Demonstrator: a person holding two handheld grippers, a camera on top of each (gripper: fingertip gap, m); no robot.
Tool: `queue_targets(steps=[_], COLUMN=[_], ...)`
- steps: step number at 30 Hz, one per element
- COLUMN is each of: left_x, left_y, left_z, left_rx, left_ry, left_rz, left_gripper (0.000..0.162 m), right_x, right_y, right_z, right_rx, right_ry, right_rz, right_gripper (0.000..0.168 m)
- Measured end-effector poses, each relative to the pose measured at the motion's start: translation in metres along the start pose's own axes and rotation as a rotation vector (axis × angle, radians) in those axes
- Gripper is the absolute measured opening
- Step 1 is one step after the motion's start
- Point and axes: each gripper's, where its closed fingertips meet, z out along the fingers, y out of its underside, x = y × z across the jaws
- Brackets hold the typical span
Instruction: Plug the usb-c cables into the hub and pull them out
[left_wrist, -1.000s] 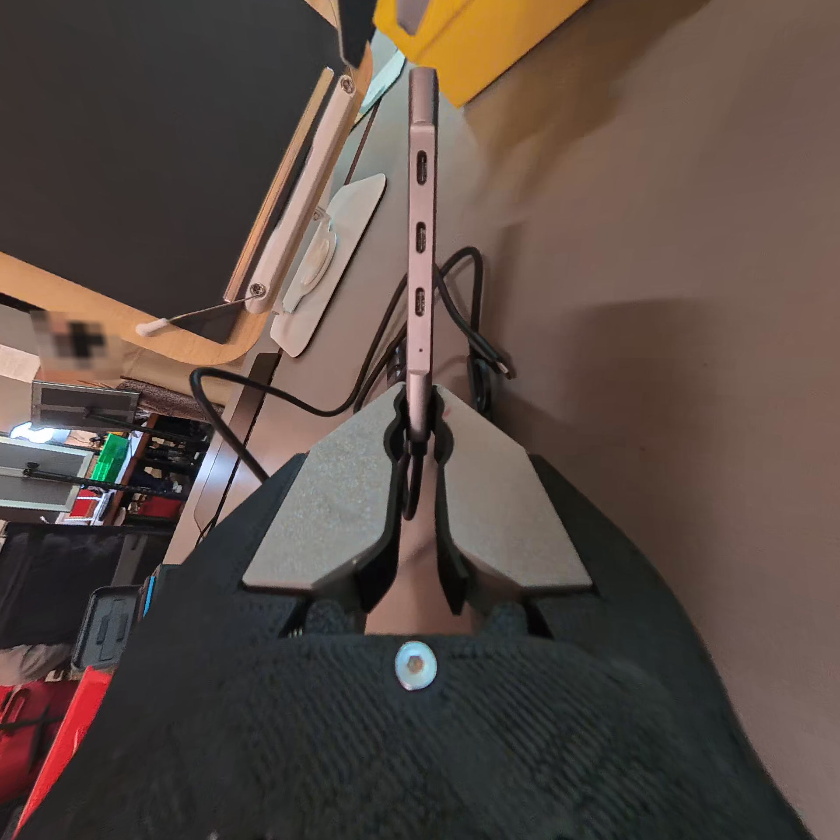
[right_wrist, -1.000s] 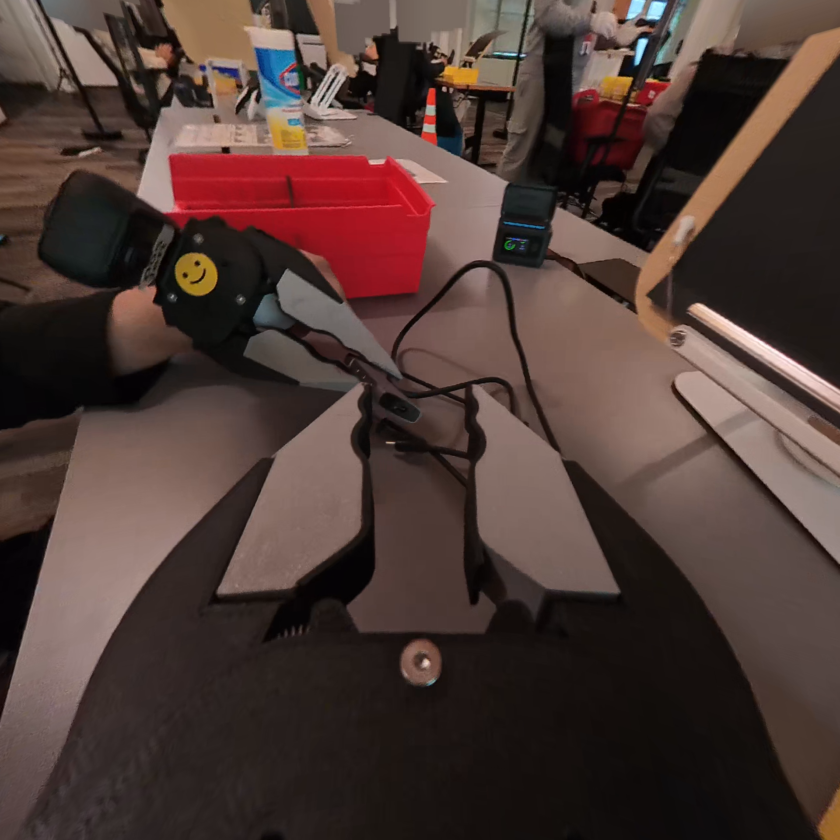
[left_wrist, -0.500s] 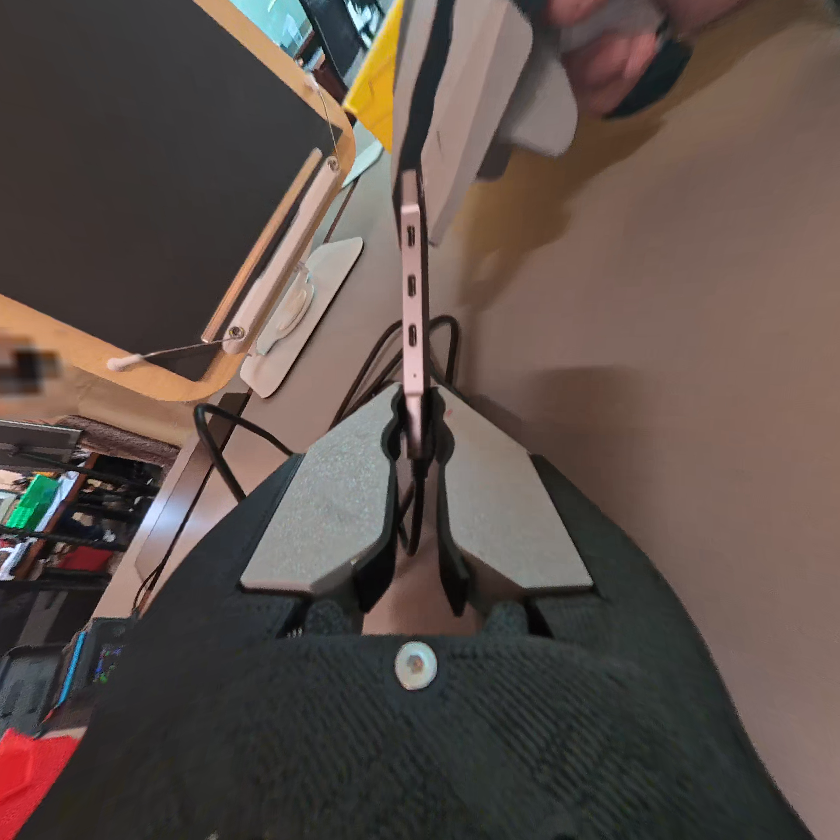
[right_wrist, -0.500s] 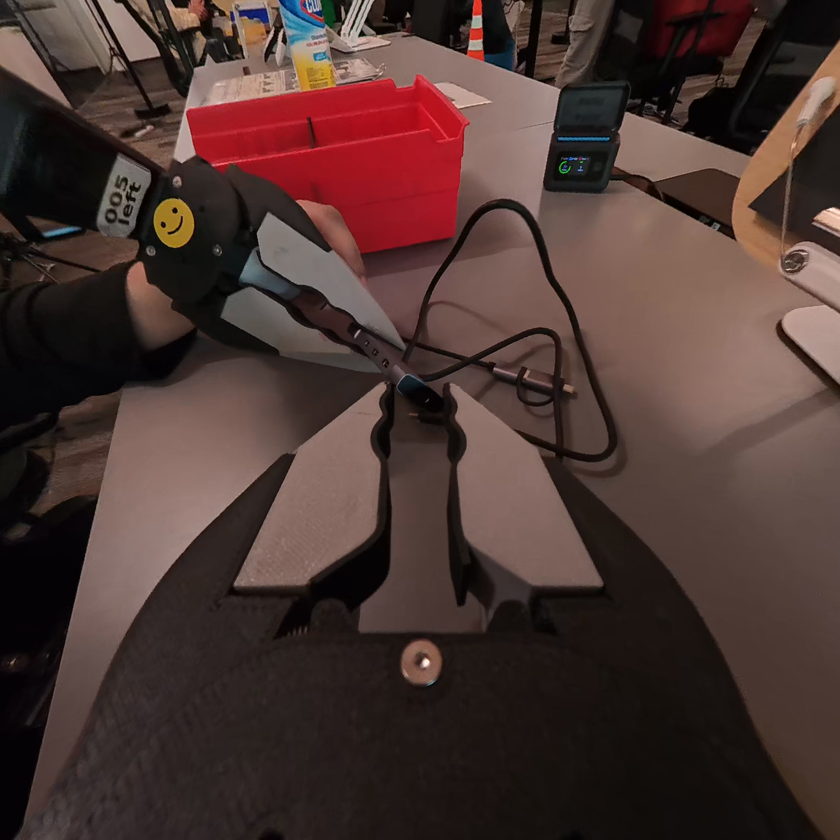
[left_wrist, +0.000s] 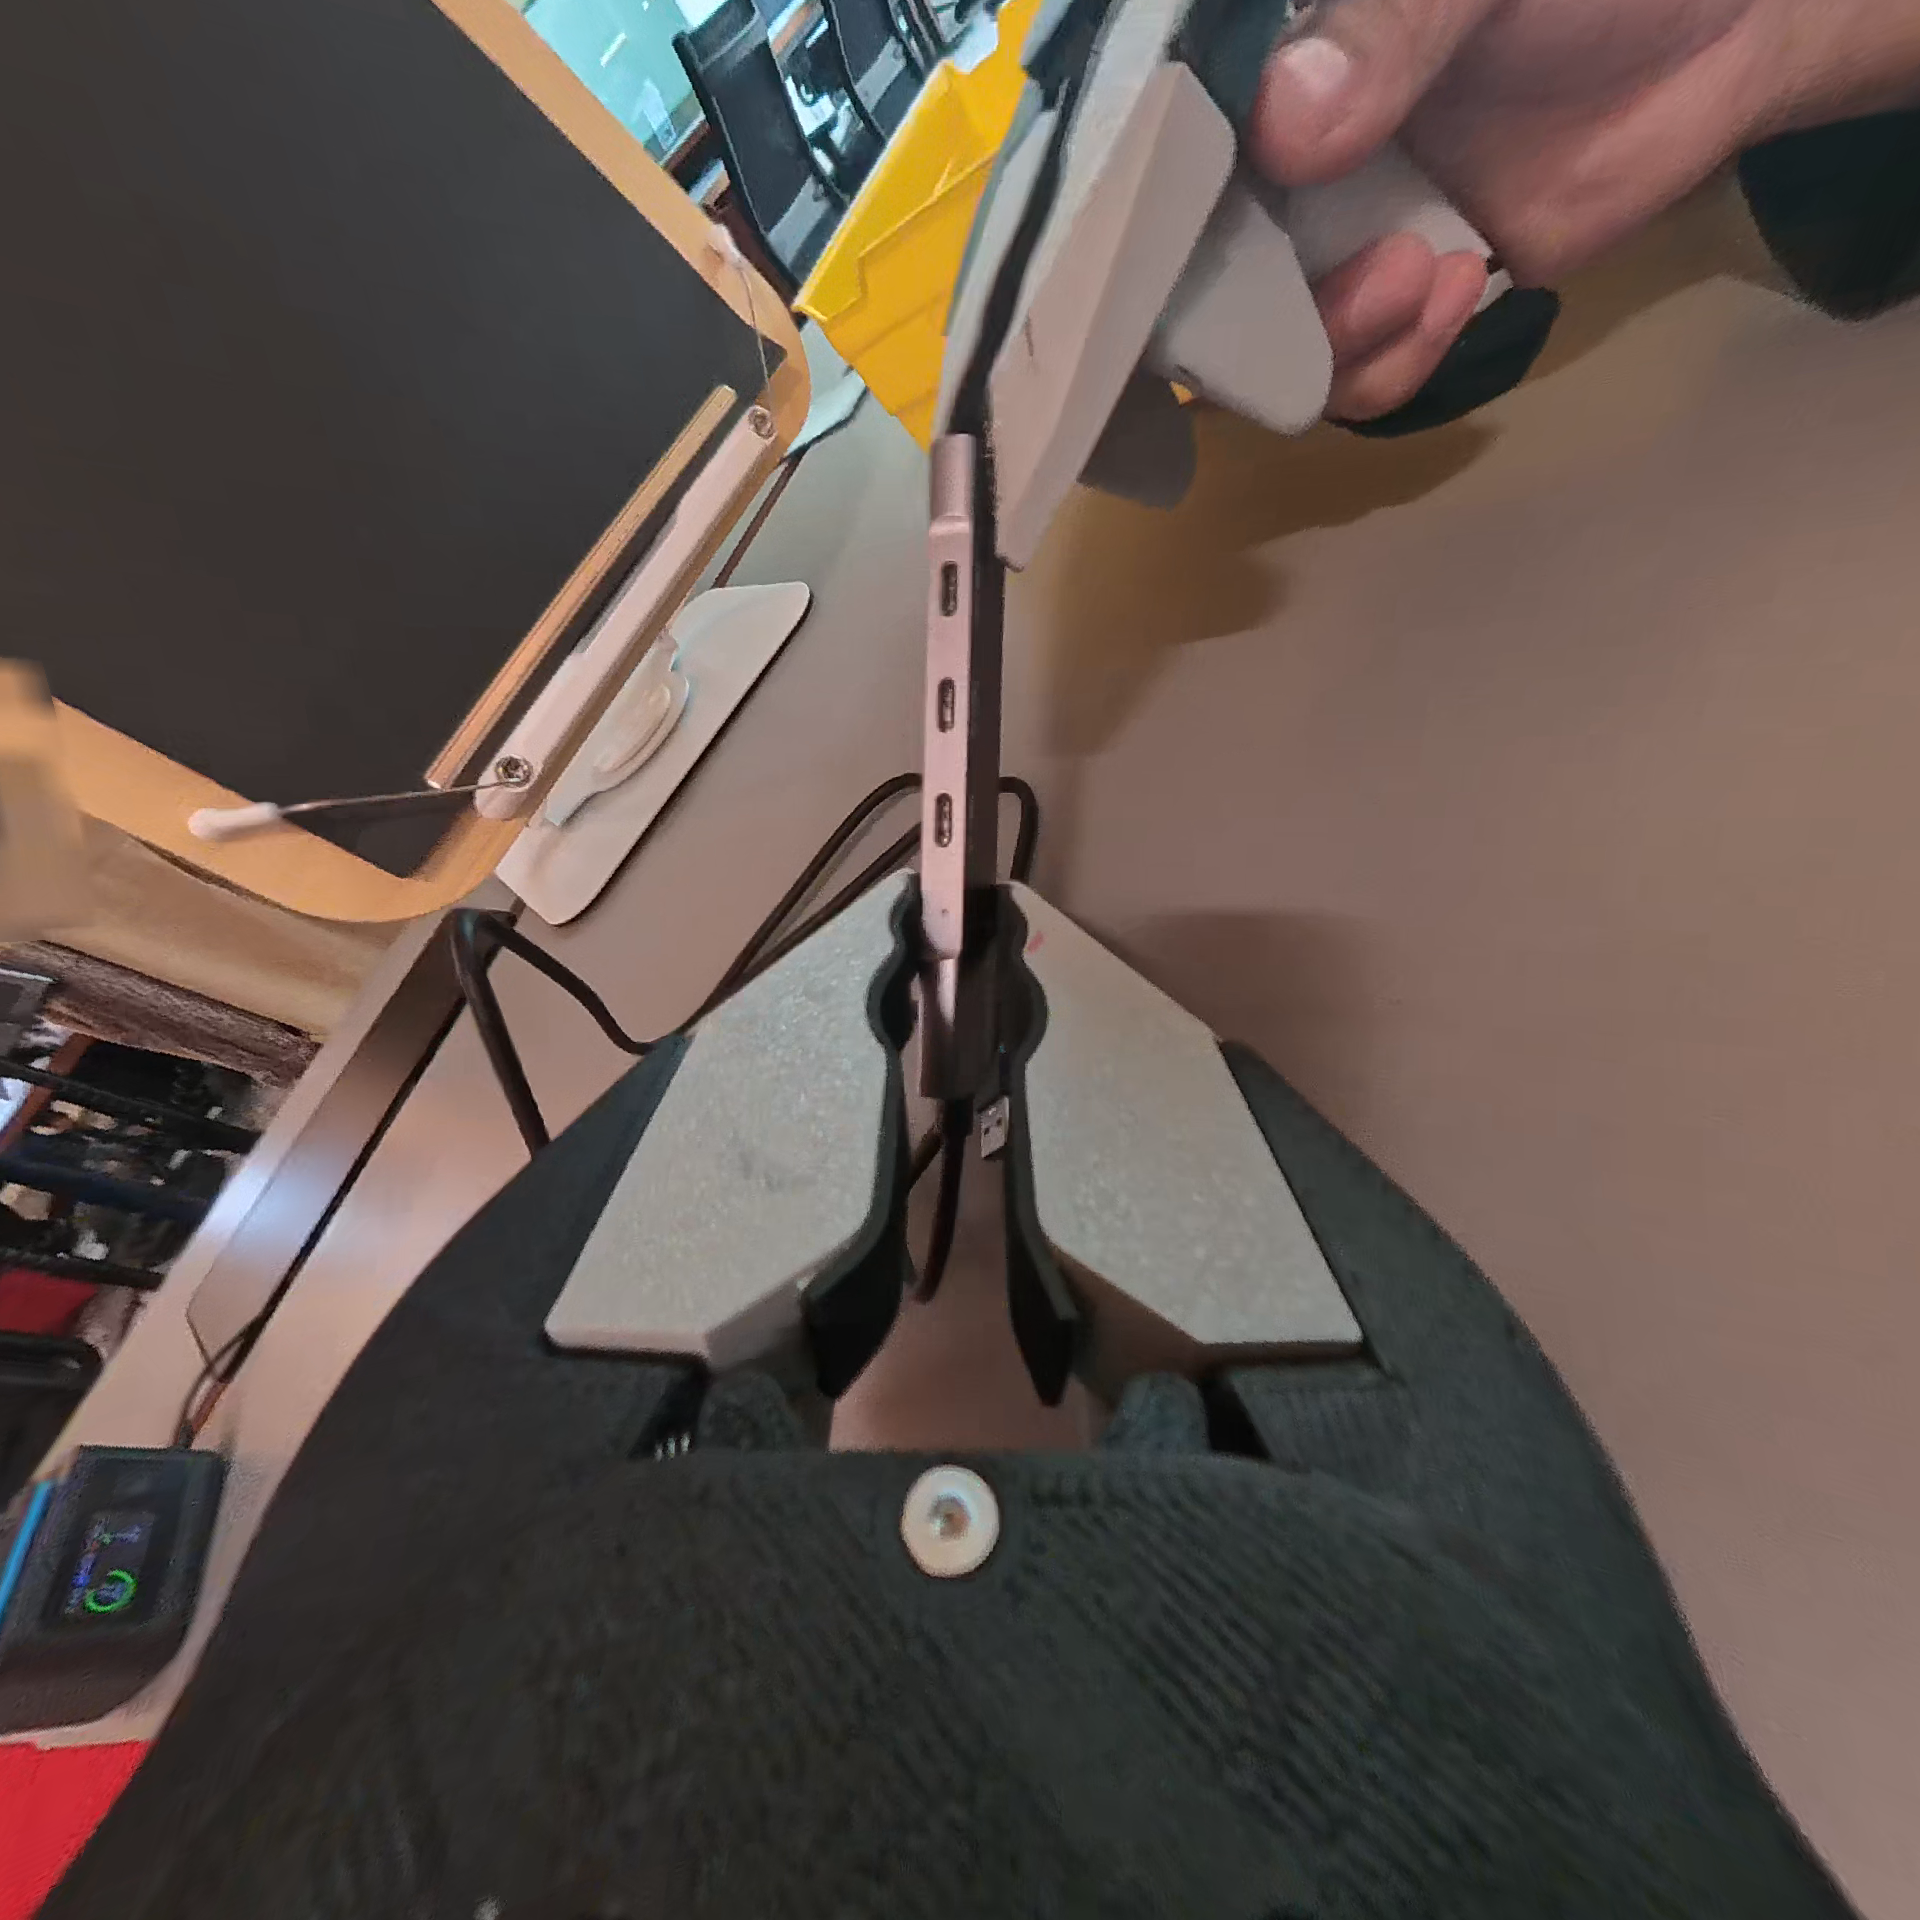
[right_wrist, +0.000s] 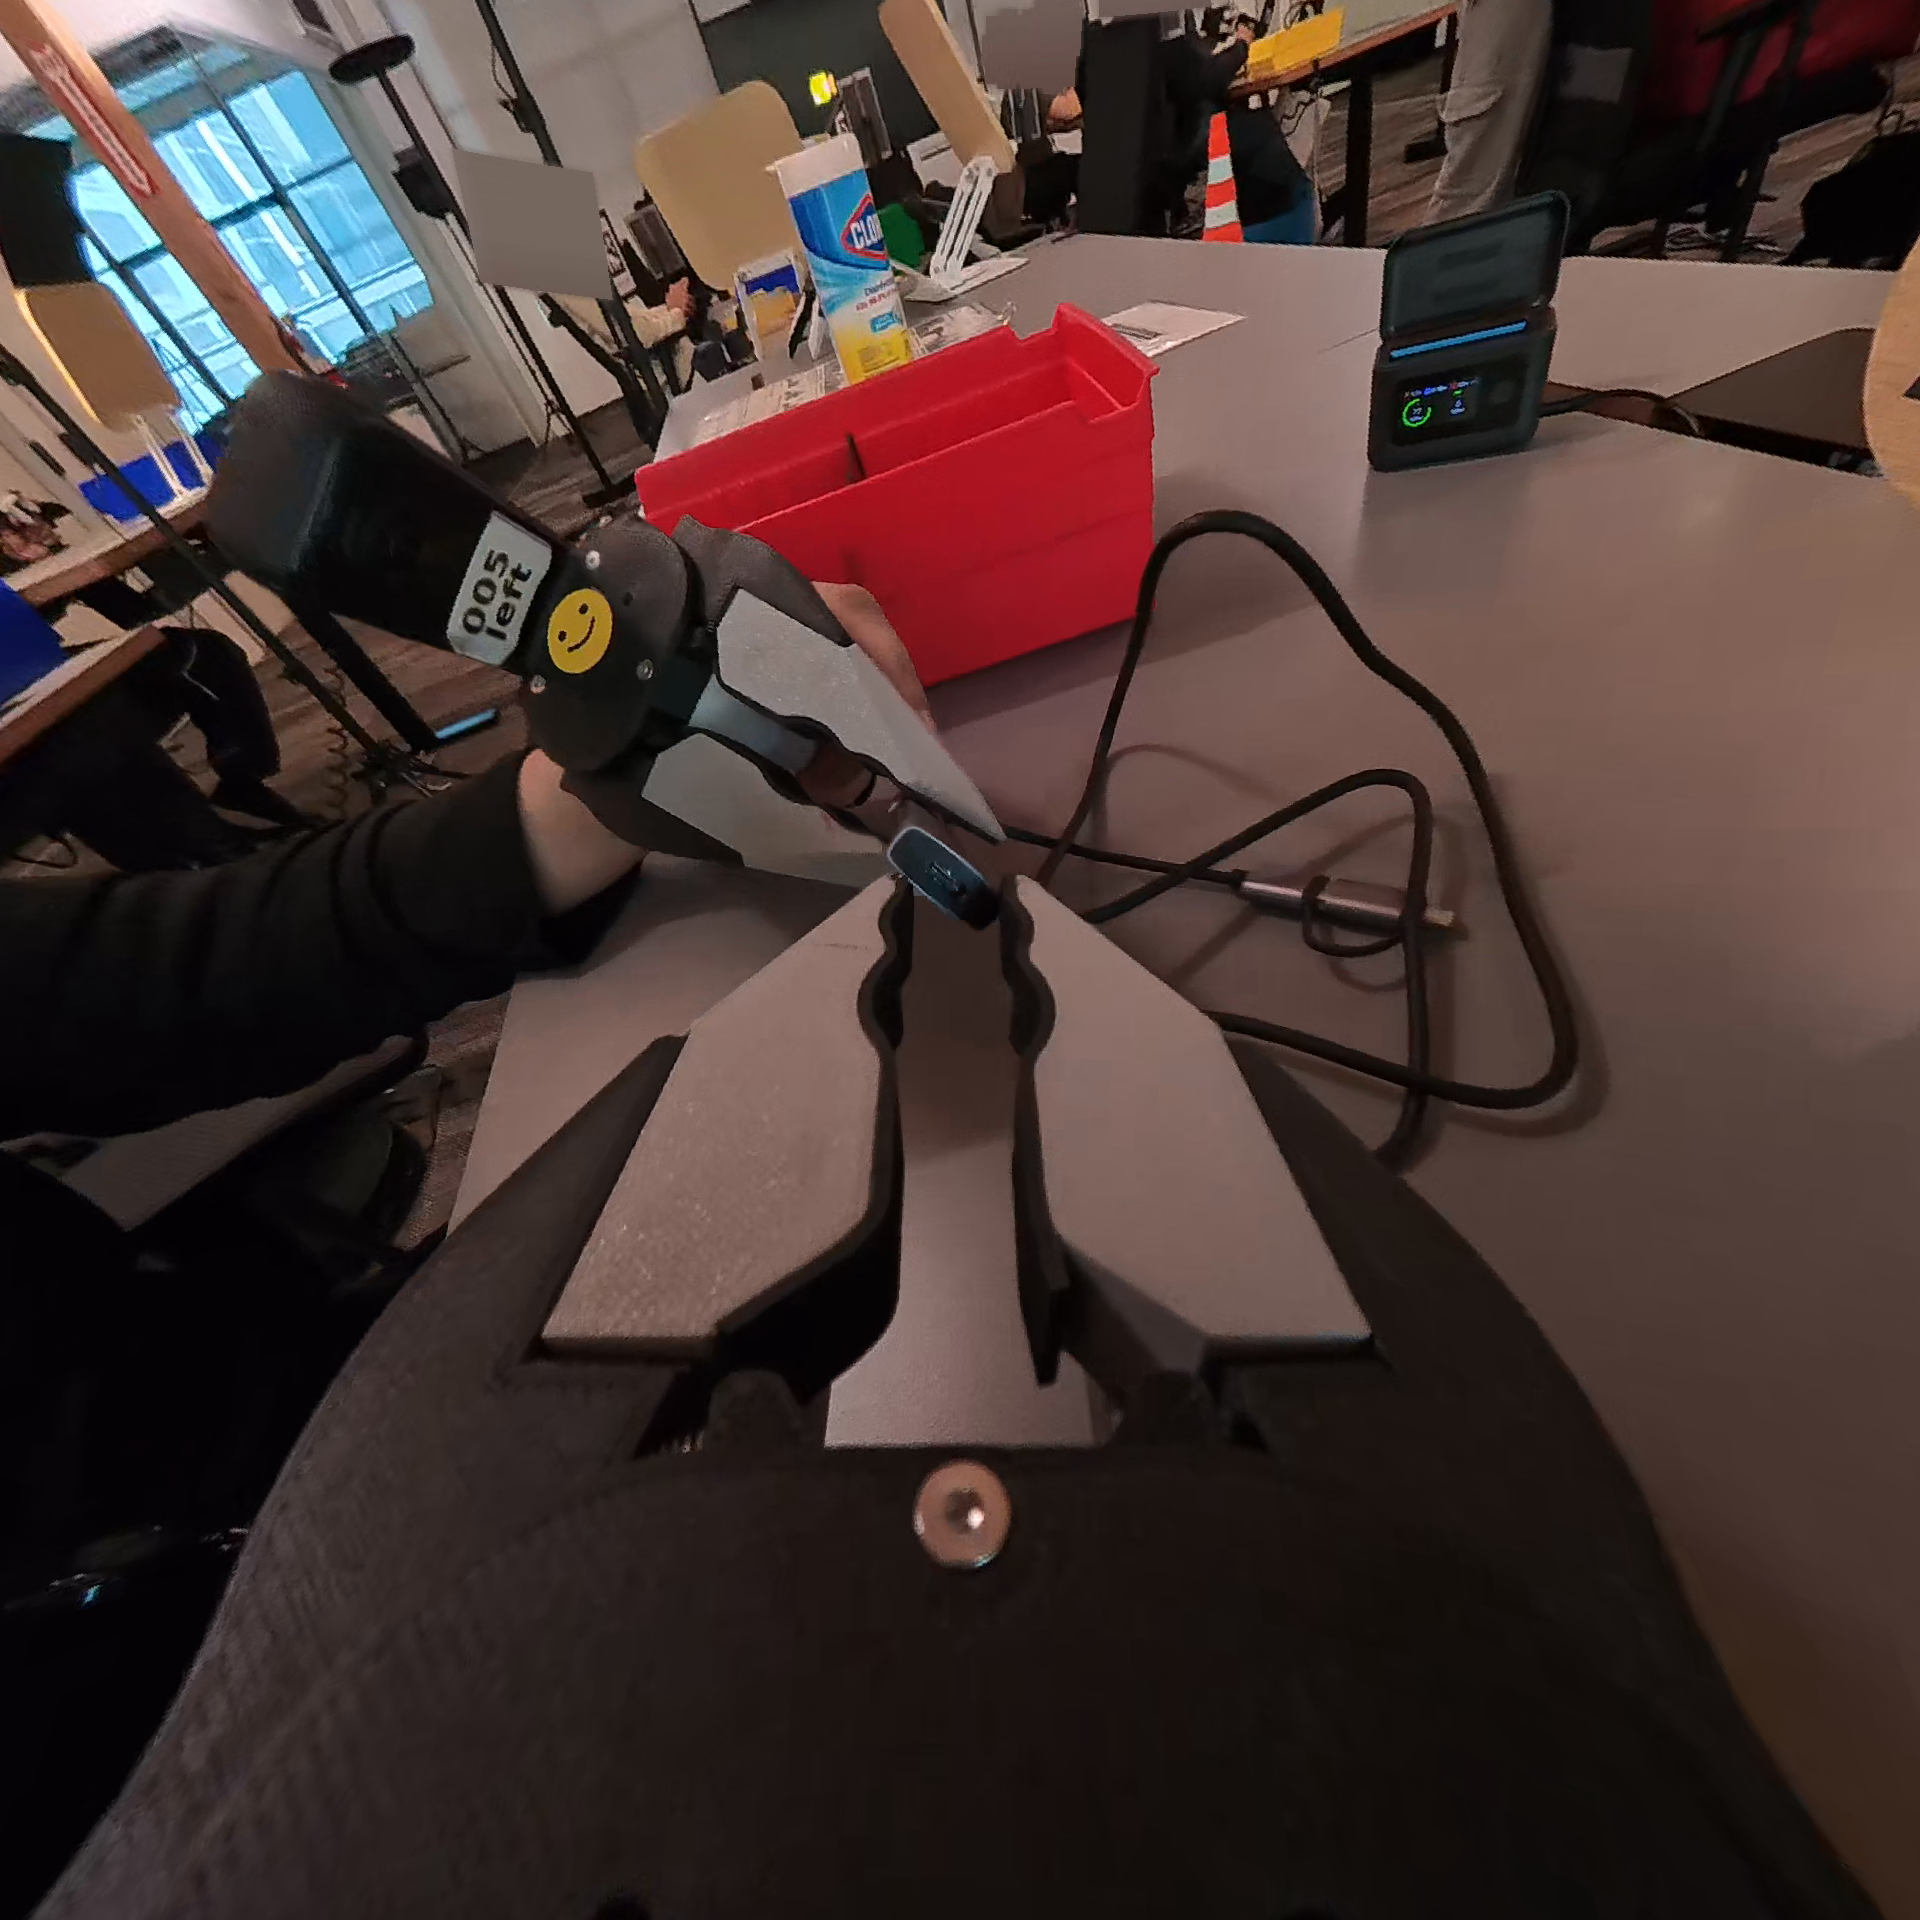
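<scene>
The hub (left_wrist: 954, 727), a slim metallic bar, is clamped at its near end by the closed left gripper (left_wrist: 958, 940) and is held on edge above the grey worktop (left_wrist: 1455, 935); three small ports are seen in a row on its narrow side, and no plug is seen in them; its far end (right_wrist: 940, 878) lies at the tips of the right gripper (right_wrist: 951, 899), whose fingers stand a little apart on either side of it; whether the hub is really touched by them cannot be told; in the left wrist view the right gripper (left_wrist: 997, 499) is seen coming down on the far end of the hub, carried by a hand (left_wrist: 1507, 156); a black cable (right_wrist: 1351, 831) lies in loose loops on the worktop, and its metallic connector (right_wrist: 1340, 899) rests free on the surface, apart from the hub; another short lead with a silver plug (left_wrist: 992, 1127) hangs between the fingers of the left gripper; a red bin (right_wrist: 935, 520) stands behind the grippers, and a small device with a lit screen (right_wrist: 1455, 405) stands further back; a yellow bin (left_wrist: 894, 270) and a monitor on a pale foot (left_wrist: 665, 727) are seen in the left wrist view.
</scene>
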Motion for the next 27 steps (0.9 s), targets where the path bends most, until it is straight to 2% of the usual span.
queue_targets(steps=[2, 4, 5, 6, 9, 12, 13, 15, 22, 27], left_x=[-0.005, -0.014, -0.015, -0.018, -0.016, -0.006, -0.004, -0.002, -0.005, -0.006], left_y=[-0.002, -0.004, -0.002, 0.003, 0.015, 0.012, 0.011, 0.008, -0.015, -0.009], left_z=[-0.001, -0.005, -0.007, -0.007, -0.001, 0.004, 0.005, 0.006, 0.000, 0.004], left_rx=[0.013, 0.038, 0.035, 0.005, -0.071, -0.071, -0.075, -0.068, 0.058, 0.009], left_ry=[-0.009, -0.040, -0.032, -0.046, -0.073, -0.065, -0.064, -0.067, -0.116, -0.114], left_rz=[-0.035, -0.074, -0.092, -0.084, -0.002, 0.078, 0.093, 0.109, 0.096, 0.097], left_gripper=[0.007, 0.007, 0.007, 0.007, 0.007, 0.007, 0.007, 0.007, 0.008, 0.008], right_x=[0.013, 0.037, 0.041, 0.039, 0.022, 0.014, 0.010, 0.006, -0.001, 0.004], right_y=[0.005, 0.020, 0.019, 0.015, 0.009, 0.002, 0.002, 0.001, -0.015, -0.011], right_z=[-0.001, -0.005, -0.005, -0.003, 0.006, 0.011, 0.014, 0.018, 0.011, 0.016], right_rx=[-0.033, -0.139, -0.137, -0.108, -0.063, 0.010, 0.020, 0.036, 0.182, 0.146], right_ry=[0.084, 0.255, 0.296, 0.300, 0.188, 0.109, 0.068, 0.025, -0.175, -0.165], right_rz=[-0.021, -0.097, -0.127, -0.137, -0.067, 0.031, 0.067, 0.119, 0.349, 0.331], right_gripper=[0.000, 0.000, 0.006, 0.020, 0.038, 0.044, 0.042, 0.021, 0.022, 0.021])
